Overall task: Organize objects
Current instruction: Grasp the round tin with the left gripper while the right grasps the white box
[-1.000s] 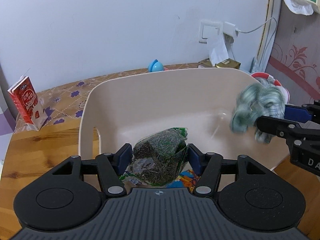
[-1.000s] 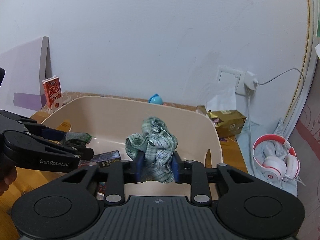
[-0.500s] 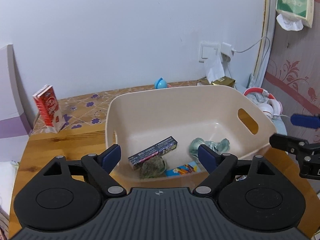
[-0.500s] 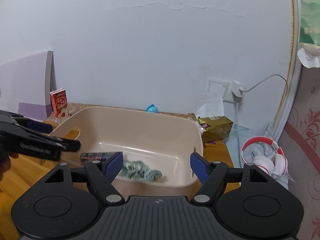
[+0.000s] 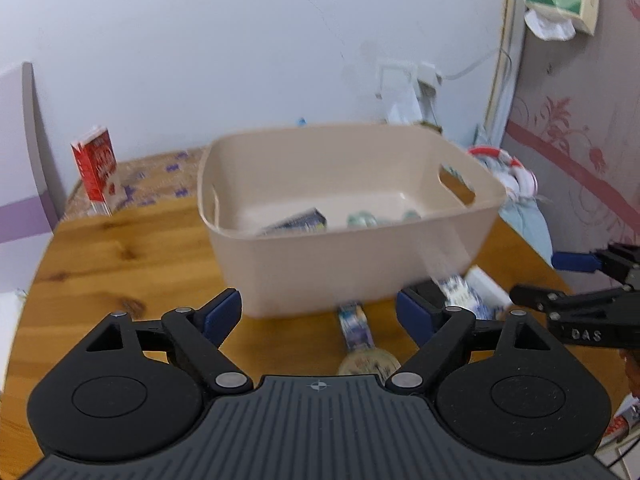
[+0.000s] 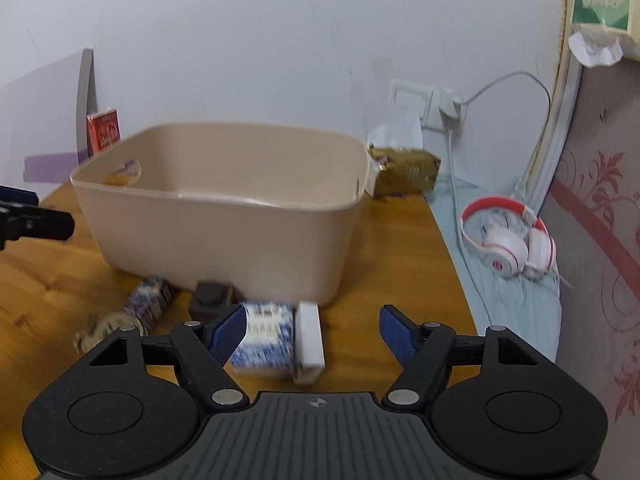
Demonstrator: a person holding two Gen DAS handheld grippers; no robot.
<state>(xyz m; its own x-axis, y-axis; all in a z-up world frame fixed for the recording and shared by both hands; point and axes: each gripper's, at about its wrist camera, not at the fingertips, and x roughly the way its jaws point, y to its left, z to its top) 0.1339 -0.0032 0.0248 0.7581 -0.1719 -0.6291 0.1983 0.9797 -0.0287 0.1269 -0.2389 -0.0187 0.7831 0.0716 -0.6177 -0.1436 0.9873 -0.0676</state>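
Note:
A beige plastic bin point(image 5: 360, 256) point(image 6: 224, 236) stands on the wooden table, holding a dark box point(image 5: 296, 222) and a green cloth point(image 5: 362, 219). My left gripper point(image 5: 320, 312) is open and empty, pulled back in front of the bin. My right gripper point(image 6: 312, 330) is open and empty at the bin's front right; it also shows in the left wrist view point(image 5: 560, 284). On the table before the bin lie a blue-white packet point(image 6: 264, 334), a white block point(image 6: 309, 342), a dark cube point(image 6: 210, 296) and a medal on a ribbon point(image 5: 362, 344) point(image 6: 120, 322).
A red carton point(image 5: 96, 170) stands at the back left. A gold packet point(image 6: 404, 170), red-white headphones point(image 6: 508, 240) on a light blue cloth, and a wall socket with cable point(image 6: 448, 108) are at the right. The table edge curves at the right.
Both grippers let go of their loads into the bin, opened, and drew back and down to the table in front of it. Items before the bin have come into view.

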